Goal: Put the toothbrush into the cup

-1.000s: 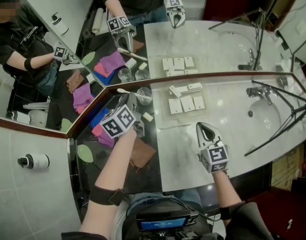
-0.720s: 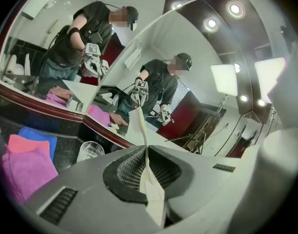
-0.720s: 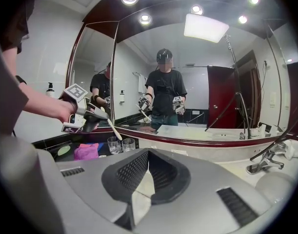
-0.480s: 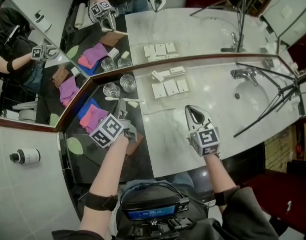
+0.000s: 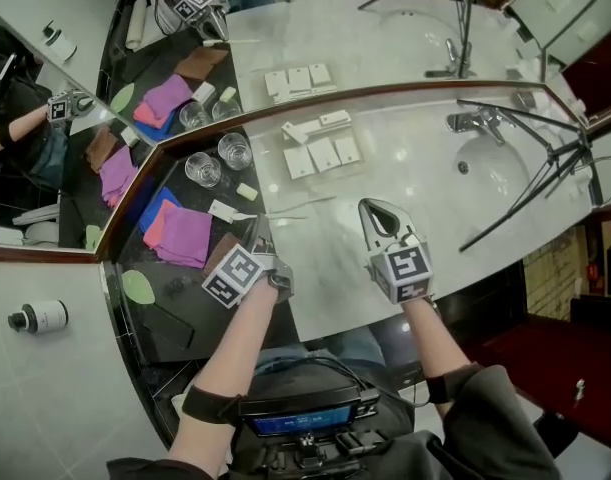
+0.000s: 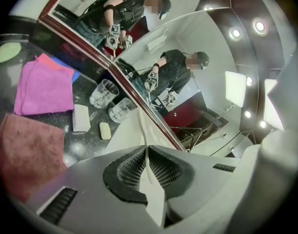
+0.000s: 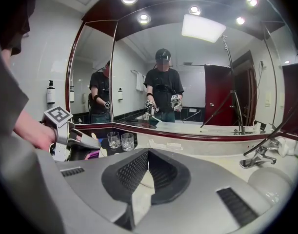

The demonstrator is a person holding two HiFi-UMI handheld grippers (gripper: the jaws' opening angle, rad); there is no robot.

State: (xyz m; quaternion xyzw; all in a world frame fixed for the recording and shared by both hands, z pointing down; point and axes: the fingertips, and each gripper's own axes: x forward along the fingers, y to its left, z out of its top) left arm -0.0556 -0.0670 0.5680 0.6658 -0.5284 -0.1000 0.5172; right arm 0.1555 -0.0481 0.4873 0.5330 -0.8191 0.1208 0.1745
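We've got the left gripper (image 5: 262,233) clamped tight on the toothbrush (image 6: 142,130). In the left gripper view its thin white handle runs straight up out of the closed jaws. We're holding it over the black counter section (image 5: 180,298), right at the edge of the marble counter (image 5: 415,183). It sits on the near side of the two glass cups (image 5: 234,150) and clear of them. Both cups stand upright, side by side, against the mirror (image 5: 385,58).

On the other side, the right gripper (image 5: 370,208) hangs over the marble with its jaws pressed together and nothing between them.

Left of the toothbrush we spot a pink cloth (image 5: 185,236) lying over a blue cloth (image 5: 157,211), with a brown cloth (image 6: 27,155) just beside them. A white packet (image 6: 81,117) and a small soap bar (image 6: 105,130) lie between the cloths and the cups.
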